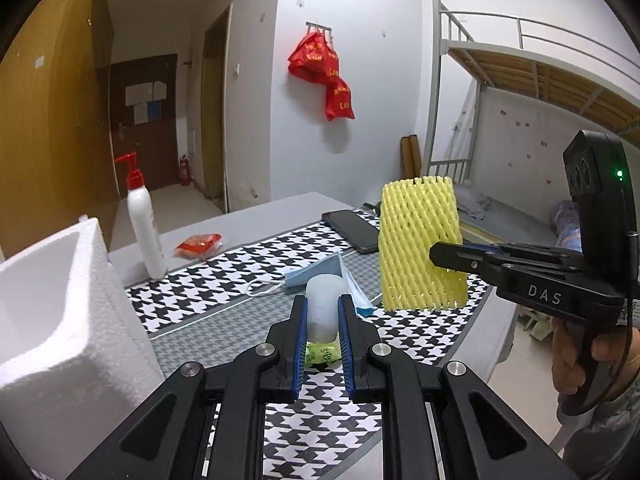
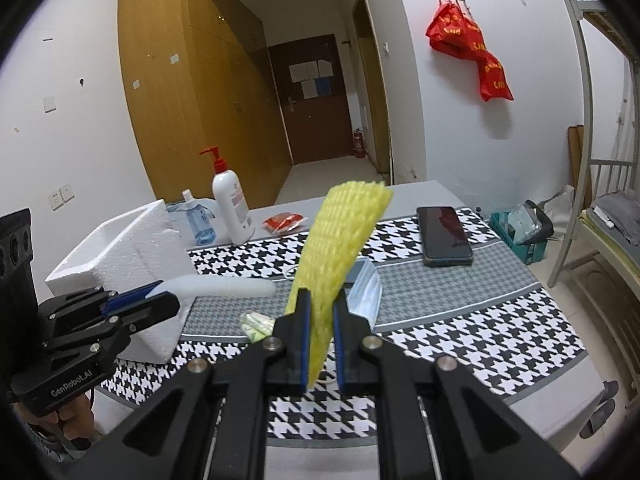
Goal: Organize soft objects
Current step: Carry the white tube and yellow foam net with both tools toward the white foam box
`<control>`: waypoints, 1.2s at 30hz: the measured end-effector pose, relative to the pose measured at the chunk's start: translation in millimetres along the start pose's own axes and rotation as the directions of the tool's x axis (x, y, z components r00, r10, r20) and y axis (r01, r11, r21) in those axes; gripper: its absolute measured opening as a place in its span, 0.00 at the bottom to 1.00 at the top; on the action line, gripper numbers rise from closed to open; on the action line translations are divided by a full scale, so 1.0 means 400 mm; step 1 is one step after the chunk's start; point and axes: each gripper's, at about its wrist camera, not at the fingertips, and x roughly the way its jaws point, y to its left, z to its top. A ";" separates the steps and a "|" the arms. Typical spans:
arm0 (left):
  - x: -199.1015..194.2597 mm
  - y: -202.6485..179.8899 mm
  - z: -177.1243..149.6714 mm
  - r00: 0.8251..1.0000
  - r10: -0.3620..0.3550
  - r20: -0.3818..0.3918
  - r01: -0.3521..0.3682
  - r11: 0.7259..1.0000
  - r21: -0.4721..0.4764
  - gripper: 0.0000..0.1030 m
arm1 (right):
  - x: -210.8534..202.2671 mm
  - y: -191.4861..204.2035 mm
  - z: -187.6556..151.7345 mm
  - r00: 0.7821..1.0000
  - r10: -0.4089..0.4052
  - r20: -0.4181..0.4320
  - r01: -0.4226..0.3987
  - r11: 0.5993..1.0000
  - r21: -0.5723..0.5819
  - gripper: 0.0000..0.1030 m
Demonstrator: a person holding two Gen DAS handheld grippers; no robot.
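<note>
Yellow foam netting [image 2: 332, 264] is what I've got in my right gripper [image 2: 320, 344] at the moment, pinched near its lower end with the rest of the sleeve standing up and leaning a bit to the right, lifted clear above the middle of the surface [image 2: 500, 320]. From the left wrist cam the same sleeve [image 1: 418, 244] hangs flat-on in the air with the right gripper [image 1: 448, 258] clamped on its right side.

My left gripper [image 1: 322, 334] is closed on a white foam piece [image 1: 322, 306], squeezed between the blue pads [image 1: 301, 344]. In the right cam that piece [image 2: 224, 286] sticks out long and rounded from the left gripper [image 2: 160, 300], up off the surface, right next to the white styrofoam box [image 2: 120, 256] at the left edge.

Still lying on the houndstooth cloth: a blue face mask [image 2: 362, 290] near the middle, and a small green-and-white packet [image 2: 256, 324] just left of it, closer to my side. A dark phone [image 2: 444, 236] sits toward the far right corner, a pump bottle [image 2: 232, 208] and a red packet [image 2: 284, 222] along the far edge, with a little blue bottle [image 2: 198, 220] behind the box.
</note>
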 end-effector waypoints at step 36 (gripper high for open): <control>-0.263 0.060 -0.024 0.983 0.111 0.144 -0.107 0.994 -0.036 0.16 | -0.083 0.237 0.021 0.992 0.106 0.064 -0.096 0.985 -0.141 0.12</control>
